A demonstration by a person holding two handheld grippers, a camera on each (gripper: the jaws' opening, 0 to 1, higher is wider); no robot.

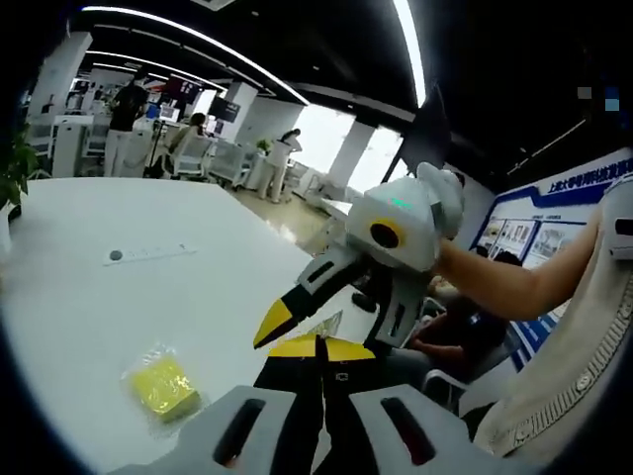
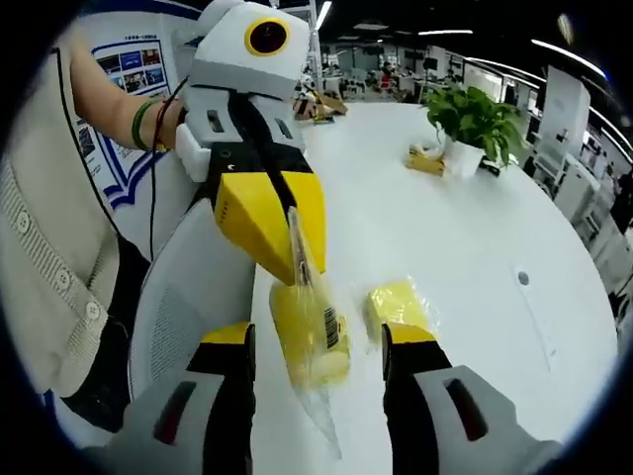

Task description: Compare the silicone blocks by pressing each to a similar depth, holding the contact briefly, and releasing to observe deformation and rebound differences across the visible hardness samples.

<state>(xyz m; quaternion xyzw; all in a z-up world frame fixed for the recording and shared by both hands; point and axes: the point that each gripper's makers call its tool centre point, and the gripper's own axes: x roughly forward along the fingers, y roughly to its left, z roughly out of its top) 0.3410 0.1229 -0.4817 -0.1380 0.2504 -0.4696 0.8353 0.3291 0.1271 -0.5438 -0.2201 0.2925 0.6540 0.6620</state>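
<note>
In the right gripper view, a yellow silicone block in a clear plastic bag [image 2: 309, 341] hangs from my left gripper [image 2: 294, 269], whose yellow jaws are shut on the bag's top edge. My right gripper [image 2: 318, 341] is open, with one jaw on each side of the hanging block. A second bagged yellow block [image 2: 398, 302] lies on the white table [image 2: 475, 257] just beyond. In the left gripper view, my left gripper [image 1: 317, 344] has its yellow tips together on a sliver of plastic. My right gripper [image 1: 331, 332] reaches in from the right. The bagged block [image 1: 163, 386] on the table lies at lower left.
A potted plant [image 2: 475, 119] and a small yellow item [image 2: 425, 158] stand far down the table. A thin strip with a dot [image 1: 148, 254] lies mid-table. A grey chair [image 2: 188, 297] sits at the table edge. A person sits close by [image 1: 465, 332], with others at distant desks.
</note>
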